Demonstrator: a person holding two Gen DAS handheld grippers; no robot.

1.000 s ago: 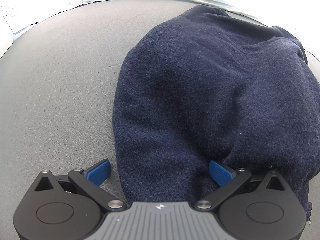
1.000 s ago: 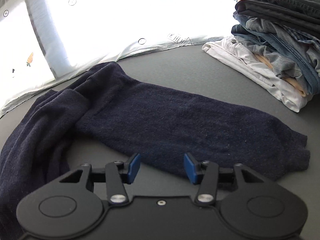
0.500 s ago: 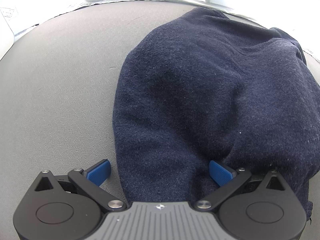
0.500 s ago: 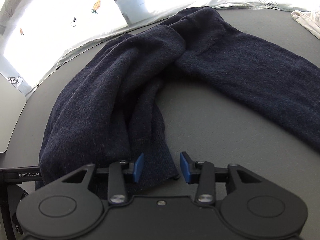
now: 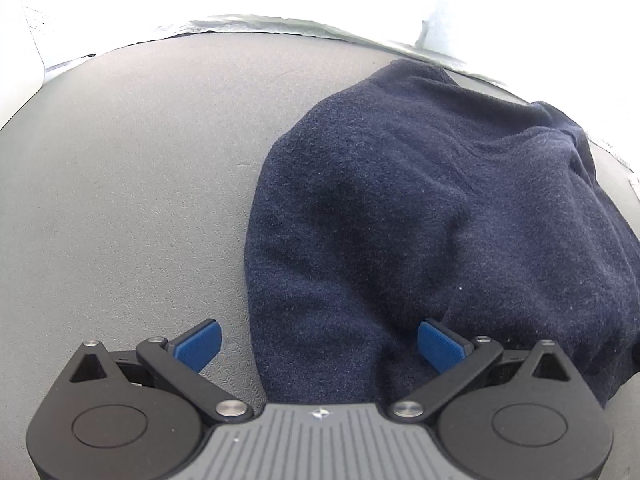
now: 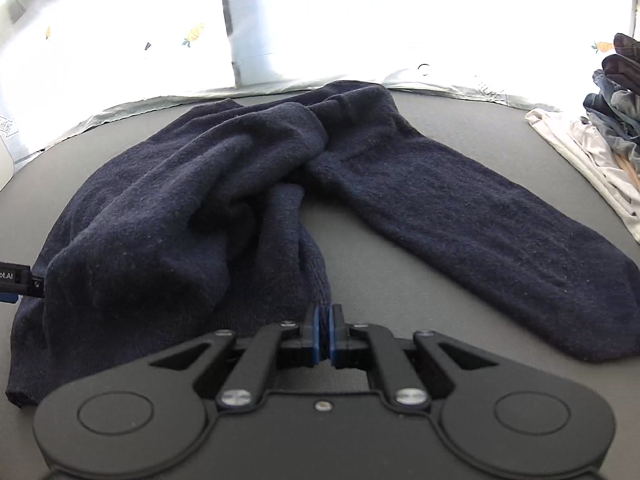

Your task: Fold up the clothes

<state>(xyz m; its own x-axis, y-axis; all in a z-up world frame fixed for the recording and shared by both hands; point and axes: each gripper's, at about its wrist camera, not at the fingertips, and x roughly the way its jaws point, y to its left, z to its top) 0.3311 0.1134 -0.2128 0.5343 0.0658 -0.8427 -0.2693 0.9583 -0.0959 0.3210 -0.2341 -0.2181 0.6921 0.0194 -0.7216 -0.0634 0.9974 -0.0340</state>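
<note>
Clearly soft, limp knit: right tool [image 6: 324,330] pinched on sweater [image 6: 208,208] hem edge, left tool [image 5: 320,346] open astride its other corner, best gripped at hems.

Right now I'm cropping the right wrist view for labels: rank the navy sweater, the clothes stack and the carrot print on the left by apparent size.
1. Navy sweater, largest, pinched by the shut right claw.
2. Clothes stack, cut off by the frame, so its rank is unsure.
3. Carrot print, smallest.
</note>
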